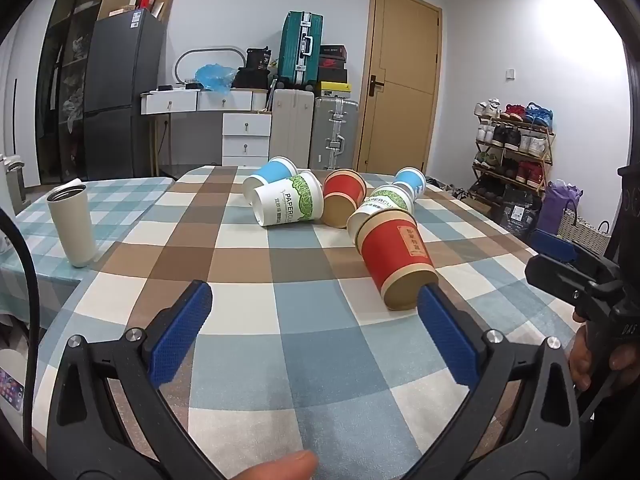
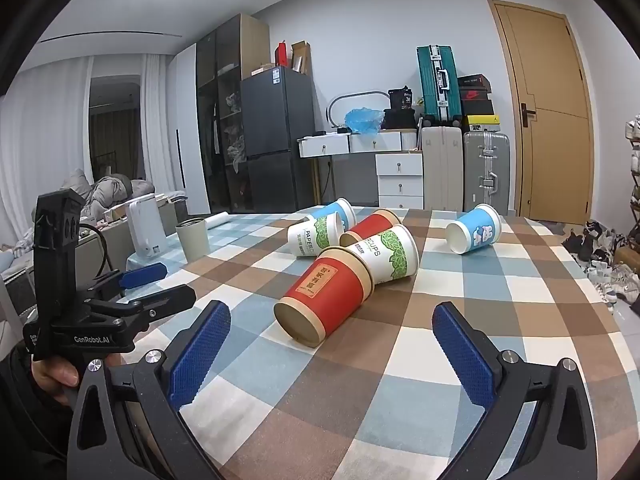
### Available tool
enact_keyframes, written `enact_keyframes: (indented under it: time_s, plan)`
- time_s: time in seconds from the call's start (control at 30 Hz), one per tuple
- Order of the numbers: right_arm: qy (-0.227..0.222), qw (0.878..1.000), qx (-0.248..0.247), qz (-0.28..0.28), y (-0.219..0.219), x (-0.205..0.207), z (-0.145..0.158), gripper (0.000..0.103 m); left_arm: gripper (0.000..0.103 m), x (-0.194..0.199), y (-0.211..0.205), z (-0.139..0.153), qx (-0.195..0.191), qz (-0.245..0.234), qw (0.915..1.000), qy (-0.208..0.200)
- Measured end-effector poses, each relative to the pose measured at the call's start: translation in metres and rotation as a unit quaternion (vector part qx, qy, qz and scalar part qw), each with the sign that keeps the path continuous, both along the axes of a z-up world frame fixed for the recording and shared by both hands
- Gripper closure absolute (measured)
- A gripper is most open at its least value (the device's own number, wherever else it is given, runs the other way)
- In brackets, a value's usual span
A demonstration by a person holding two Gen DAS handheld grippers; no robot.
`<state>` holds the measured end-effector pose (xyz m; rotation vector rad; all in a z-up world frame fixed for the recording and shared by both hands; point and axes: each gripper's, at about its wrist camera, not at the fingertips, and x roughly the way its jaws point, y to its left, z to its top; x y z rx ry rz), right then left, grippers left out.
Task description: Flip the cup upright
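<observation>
Several paper cups lie on their sides on the checked tablecloth [image 1: 240,320]. The nearest is a red cup [image 1: 396,256], base toward me, also in the right wrist view [image 2: 326,298]. Behind it lie white-and-green cups [image 1: 290,204] [image 2: 386,254], another red cup [image 1: 342,196] and blue cups [image 1: 270,174] [image 2: 474,232]. My left gripper [image 1: 316,296] is open and empty, just short and left of the red cup. My right gripper [image 2: 332,316] is open and empty, with the red cup's base between its fingers' line of sight.
A beige metal tumbler [image 1: 72,228] stands upright at the table's left, also in the right wrist view [image 2: 193,238]. A white kettle [image 2: 146,228] stands beyond it. The table edge falls off at the right toward a shoe rack [image 1: 514,148].
</observation>
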<state>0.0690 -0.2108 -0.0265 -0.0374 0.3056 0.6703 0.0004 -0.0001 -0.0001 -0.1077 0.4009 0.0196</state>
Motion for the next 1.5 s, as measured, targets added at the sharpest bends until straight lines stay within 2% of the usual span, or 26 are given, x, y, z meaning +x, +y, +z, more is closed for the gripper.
enact_keyframes:
  time_s: [0.43, 1.5]
  plan:
    - [0.027, 1.000, 0.005, -0.002, -0.0025, 0.0058, -0.0016, 0.000, 0.001, -0.0021, -0.0001, 0.0018, -0.002, 0.000, 1.0000, 0.000]
    - [0.029, 1.000, 0.003, -0.003, -0.0029, 0.0071, -0.0013, 0.000, 0.001, -0.0001, -0.0017, 0.0006, 0.002, 0.000, 1.0000, 0.001]
